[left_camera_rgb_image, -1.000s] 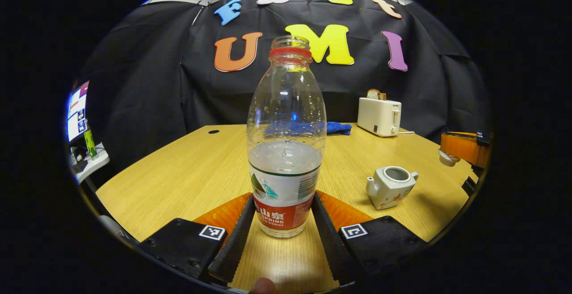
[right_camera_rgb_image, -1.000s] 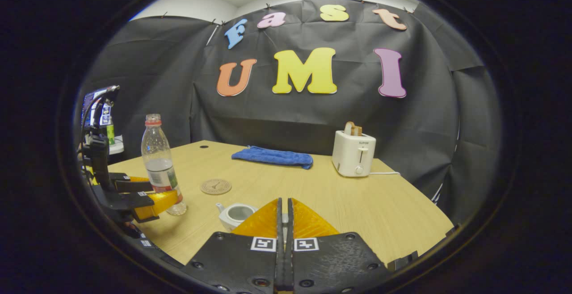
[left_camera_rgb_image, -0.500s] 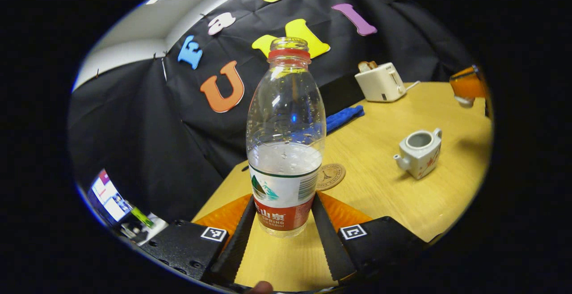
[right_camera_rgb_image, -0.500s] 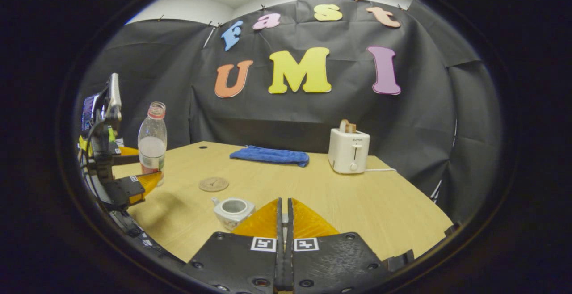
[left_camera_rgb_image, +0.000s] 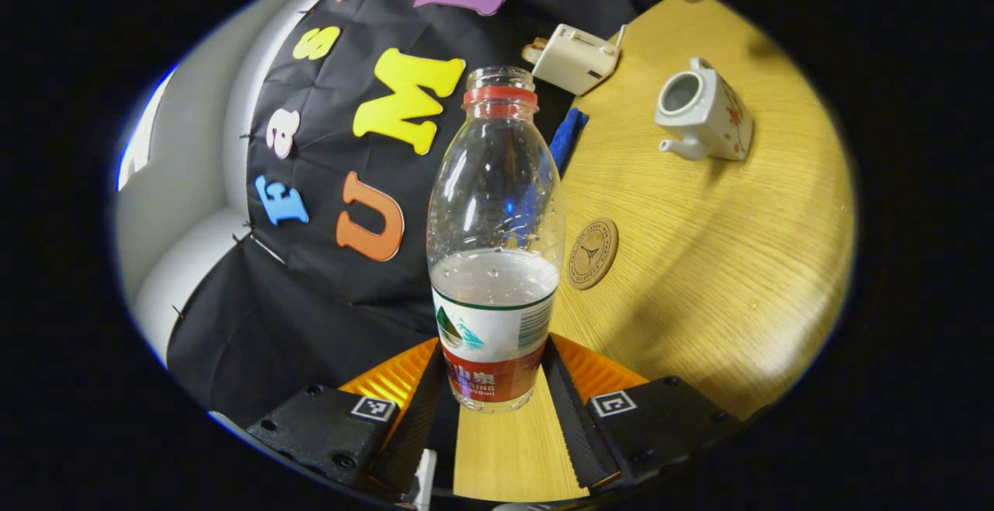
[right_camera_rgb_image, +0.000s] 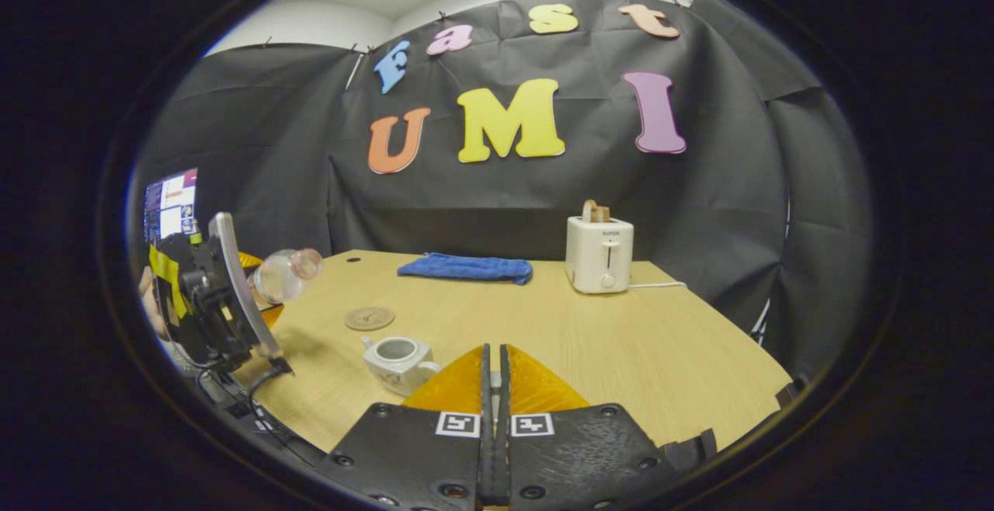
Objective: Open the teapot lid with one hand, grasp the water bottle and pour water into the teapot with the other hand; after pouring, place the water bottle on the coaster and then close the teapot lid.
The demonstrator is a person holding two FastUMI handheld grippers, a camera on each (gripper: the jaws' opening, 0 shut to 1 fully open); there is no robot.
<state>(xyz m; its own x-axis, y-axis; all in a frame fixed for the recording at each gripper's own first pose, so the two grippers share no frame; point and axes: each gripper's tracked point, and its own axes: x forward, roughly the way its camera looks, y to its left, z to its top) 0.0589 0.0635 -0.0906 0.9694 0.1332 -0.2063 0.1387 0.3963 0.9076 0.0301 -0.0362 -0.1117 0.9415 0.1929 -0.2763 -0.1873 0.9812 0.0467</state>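
The left gripper (left_camera_rgb_image: 493,406) has both fingers pressed against the label band of the water bottle (left_camera_rgb_image: 495,247), one on each side, so the bottle is clamped low on its body. The bottle has no cap on, and water fills roughly its lower half. From the right gripper view the same bottle (right_camera_rgb_image: 281,273) is held off the table (right_camera_rgb_image: 644,348), tipped well over with its open mouth pointing toward the teapot (right_camera_rgb_image: 397,359), and the left gripper (right_camera_rgb_image: 260,313) shows at the table's near left corner.

The teapot stands open, its lid off, on the wooden table. In the left gripper view the teapot (left_camera_rgb_image: 703,113) lies beyond the bottle's mouth, well apart from it. The round coaster (left_camera_rgb_image: 592,242) lies flat between the bottle and the teapot, bare on top.

The right gripper (right_camera_rgb_image: 494,387) has its fingers drawn almost fully together, leaving only a thin slit; a small pale piece sits in that slit, and I cannot tell what it is. This gripper hangs just beside the teapot, nearer the camera.

Behind the teapot, toward the back edge, a blue cloth (right_camera_rgb_image: 466,268) lies folded, and a white toaster (right_camera_rgb_image: 599,253) stands to the right of it.
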